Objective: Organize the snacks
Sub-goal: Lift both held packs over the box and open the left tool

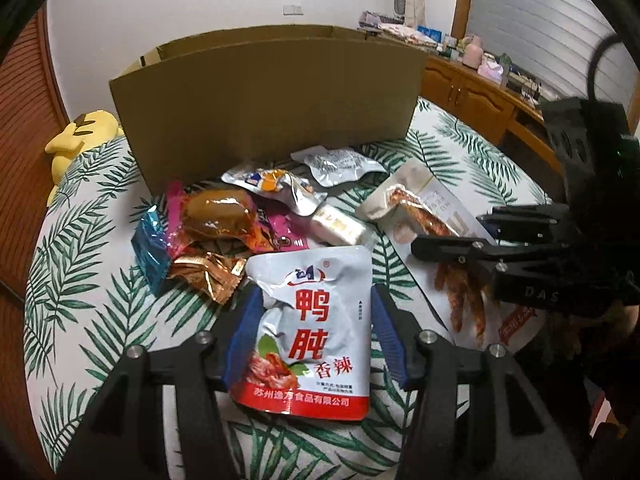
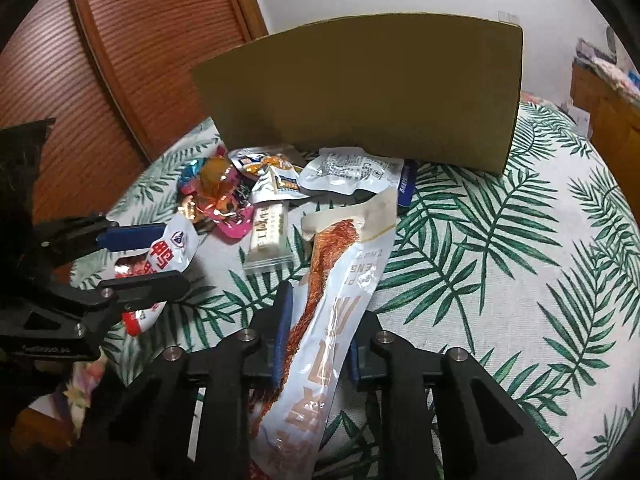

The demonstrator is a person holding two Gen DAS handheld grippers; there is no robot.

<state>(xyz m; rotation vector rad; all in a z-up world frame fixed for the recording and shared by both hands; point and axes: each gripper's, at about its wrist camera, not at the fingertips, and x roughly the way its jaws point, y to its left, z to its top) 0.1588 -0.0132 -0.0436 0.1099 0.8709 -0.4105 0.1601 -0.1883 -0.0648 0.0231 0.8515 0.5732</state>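
Cardboard box walls off the far side; leaf-print cloth rightward lies open.

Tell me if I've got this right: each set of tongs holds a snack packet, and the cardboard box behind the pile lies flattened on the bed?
Not quite. The cardboard box stands upright and open-topped, as the left wrist view shows. The rest holds: the left tongs grip the white duck-gizzard pouch, the right tongs the long packet.

Dim indoor light, perhaps overhead; fisheye-warped edges.

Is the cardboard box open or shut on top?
Open. In the left wrist view the cardboard box has no lid across its top, and its far wall shows behind the near one. Contents cannot be seen.
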